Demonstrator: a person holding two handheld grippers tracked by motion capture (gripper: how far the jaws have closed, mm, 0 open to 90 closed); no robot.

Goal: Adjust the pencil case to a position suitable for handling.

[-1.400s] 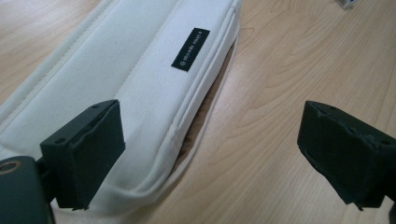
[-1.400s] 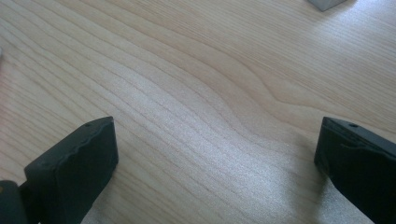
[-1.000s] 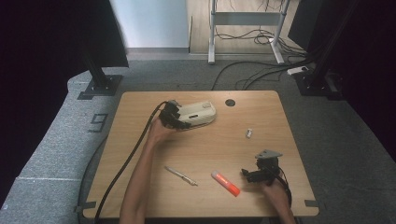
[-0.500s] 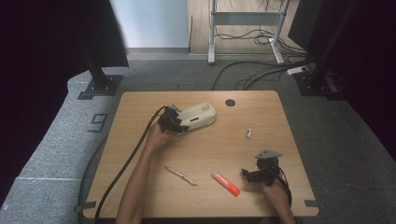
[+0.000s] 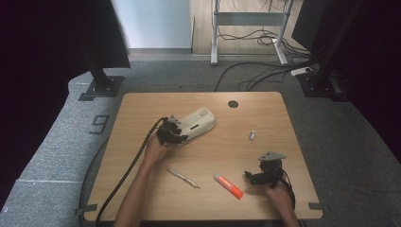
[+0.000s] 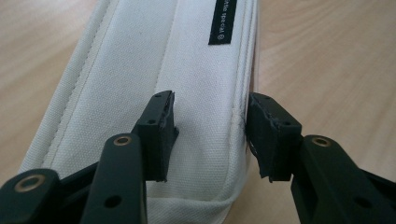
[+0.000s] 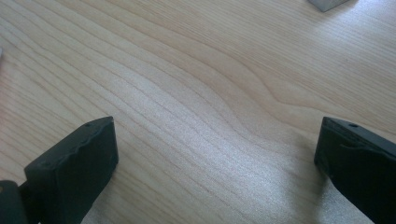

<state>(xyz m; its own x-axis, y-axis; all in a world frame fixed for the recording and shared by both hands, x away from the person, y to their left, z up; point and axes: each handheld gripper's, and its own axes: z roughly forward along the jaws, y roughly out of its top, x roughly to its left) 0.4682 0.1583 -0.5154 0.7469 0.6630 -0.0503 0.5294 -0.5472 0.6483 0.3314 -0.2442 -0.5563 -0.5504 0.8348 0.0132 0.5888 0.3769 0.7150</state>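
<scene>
1. Light wooden table top (image 5: 142, 118) with a round black cable hole (image 5: 232, 103) near its far edge.
2. Slim silvery pen-like tool (image 5: 183, 178) lying near the front, angled.
3. Orange-red marker with a white end (image 5: 228, 186) just to its right, apart from it.
4. Small pale grey block (image 5: 252, 135) out toward the right.
5. Grey carpet (image 5: 61, 137) under it all, with a dark "9" (image 5: 100, 124) marked on it.
6. Loose black cables (image 5: 255, 78) on the floor behind.

One pouch (image 5: 197, 122), one marker (image 5: 228, 186), one pen (image 5: 183, 178)

Light wooden rectangular table (image 5: 283, 118) stood on grey speckled carpet (image 5: 61, 156). Behind it were pale wall panel (image 5: 151, 23), metal desk frame (image 5: 250, 28), black cables (image 5: 255, 78).
</scene>
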